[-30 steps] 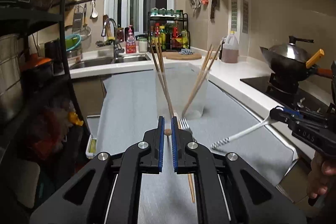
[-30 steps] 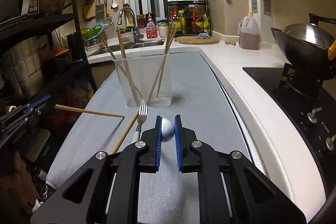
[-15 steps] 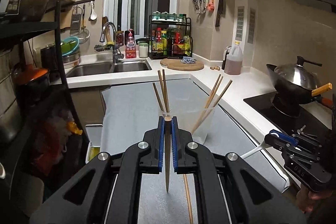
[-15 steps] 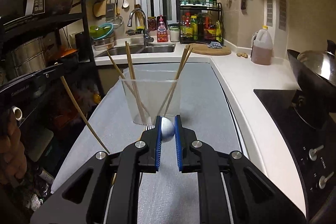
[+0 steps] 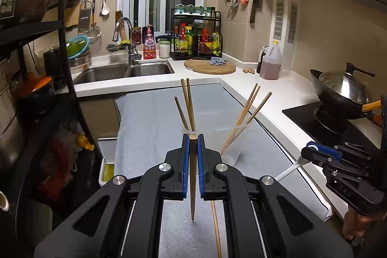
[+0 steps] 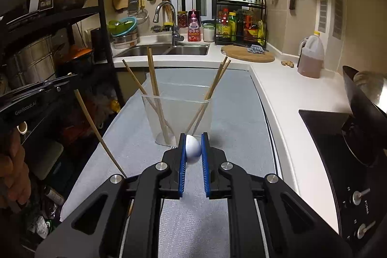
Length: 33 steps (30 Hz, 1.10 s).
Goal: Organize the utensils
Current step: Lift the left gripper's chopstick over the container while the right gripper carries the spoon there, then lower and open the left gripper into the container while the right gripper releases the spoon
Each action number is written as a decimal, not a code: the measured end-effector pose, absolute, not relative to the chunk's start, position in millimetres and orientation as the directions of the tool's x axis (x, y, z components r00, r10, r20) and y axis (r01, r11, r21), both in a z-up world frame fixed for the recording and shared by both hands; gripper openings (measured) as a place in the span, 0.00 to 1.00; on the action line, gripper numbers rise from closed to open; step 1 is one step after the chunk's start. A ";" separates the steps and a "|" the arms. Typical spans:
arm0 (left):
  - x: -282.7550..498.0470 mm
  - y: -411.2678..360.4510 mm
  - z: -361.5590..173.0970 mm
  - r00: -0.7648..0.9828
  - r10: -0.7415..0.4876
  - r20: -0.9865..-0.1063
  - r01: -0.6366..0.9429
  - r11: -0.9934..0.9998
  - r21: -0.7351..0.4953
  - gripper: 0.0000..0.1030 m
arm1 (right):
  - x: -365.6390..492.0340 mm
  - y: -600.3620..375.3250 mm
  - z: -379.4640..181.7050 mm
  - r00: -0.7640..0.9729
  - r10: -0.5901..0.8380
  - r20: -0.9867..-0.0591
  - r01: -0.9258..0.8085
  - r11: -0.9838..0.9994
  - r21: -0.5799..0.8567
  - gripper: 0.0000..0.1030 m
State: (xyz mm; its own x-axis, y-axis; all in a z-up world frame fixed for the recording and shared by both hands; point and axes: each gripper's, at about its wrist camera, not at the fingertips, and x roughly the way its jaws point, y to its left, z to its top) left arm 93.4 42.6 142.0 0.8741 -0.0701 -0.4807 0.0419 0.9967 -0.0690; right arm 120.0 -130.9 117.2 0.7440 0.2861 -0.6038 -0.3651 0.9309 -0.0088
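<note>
The left tool pinches a chopstick, the right tool a white spoon; each should tip upright over the clear cup at twelve o'clock before release.

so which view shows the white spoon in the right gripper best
The left wrist view: the right gripper appears side-on with the white spoon and its handle running down toward the mat. The right wrist view shows only its rounded end pinched between the blue pads.
</note>
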 end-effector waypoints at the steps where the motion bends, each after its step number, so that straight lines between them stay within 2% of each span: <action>1: 94.9 44.4 144.1 0.873 -0.079 -0.482 0.047 0.996 -0.076 0.06 | 122.8 -130.4 119.5 0.739 0.287 -0.610 -0.369 0.929 -0.010 0.12; 13: 118.2 60.0 182.5 0.884 -0.108 -0.456 0.061 0.991 -0.117 0.06 | 160.7 -118.1 163.2 0.717 0.319 -0.619 -0.425 0.905 -0.027 0.12; 27: 156.0 55.5 249.6 0.924 -0.185 -0.335 0.139 0.978 -0.158 0.06 | 201.7 -114.5 228.6 0.782 0.340 -0.523 -0.412 0.911 -0.023 0.12; 30: 166.3 51.0 255.0 0.930 -0.192 -0.312 0.148 0.976 -0.159 0.06 | 210.9 -109.4 232.3 0.800 0.323 -0.505 -0.399 0.916 -0.048 0.12; 33: 182.4 47.1 246.8 0.925 -0.193 -0.327 0.145 0.976 -0.164 0.06 | 224.9 -106.0 221.6 0.799 0.306 -0.517 -0.388 0.920 -0.054 0.12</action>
State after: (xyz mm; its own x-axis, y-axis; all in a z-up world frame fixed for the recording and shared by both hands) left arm 182.4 47.1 246.8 0.9254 -0.1925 -0.3266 0.1451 0.9757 -0.1641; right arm 224.9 -106.0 221.6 0.7990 0.3065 -0.5174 -0.3877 0.9202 -0.0536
